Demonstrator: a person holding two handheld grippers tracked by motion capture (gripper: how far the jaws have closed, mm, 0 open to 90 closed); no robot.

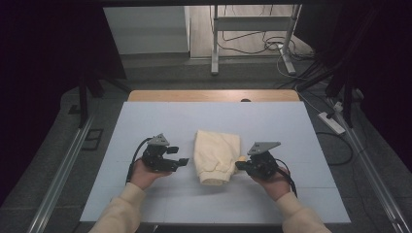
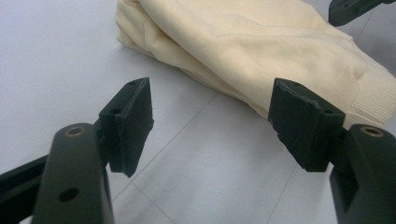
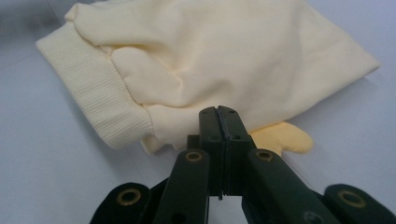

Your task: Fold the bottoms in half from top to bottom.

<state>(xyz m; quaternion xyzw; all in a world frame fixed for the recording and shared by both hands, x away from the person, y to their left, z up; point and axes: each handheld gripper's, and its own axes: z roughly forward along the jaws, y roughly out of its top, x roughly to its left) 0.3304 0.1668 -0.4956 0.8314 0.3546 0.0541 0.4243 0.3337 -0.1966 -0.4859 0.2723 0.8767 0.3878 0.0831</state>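
While the folded garment (image 1: 216, 156) lies in the middle of the table (image 1: 145, 121) in the high view, 2 grippers flank it, one at each side. At centre-left, the left gripper (image 1: 180, 156) stands released, its jaws spread with nothing between them; in the left gripper view its pads (image 2: 132, 122) hang over bare table, just short of the garment's edge, which fills the upper right of that frame. At centre-right, the right gripper (image 1: 238, 166) is clenched, its jaws pressed flat together; in the right gripper view the tips sit against the garment's near edge at lower centre, but whether any cloth is pinched between them cannot be told. A ribbed cuff (image 3: 100, 100) shows at the left of that frame, and a darker yellow tab (image 3: 285, 136) pokes out from under the cloth just right of the jaws.
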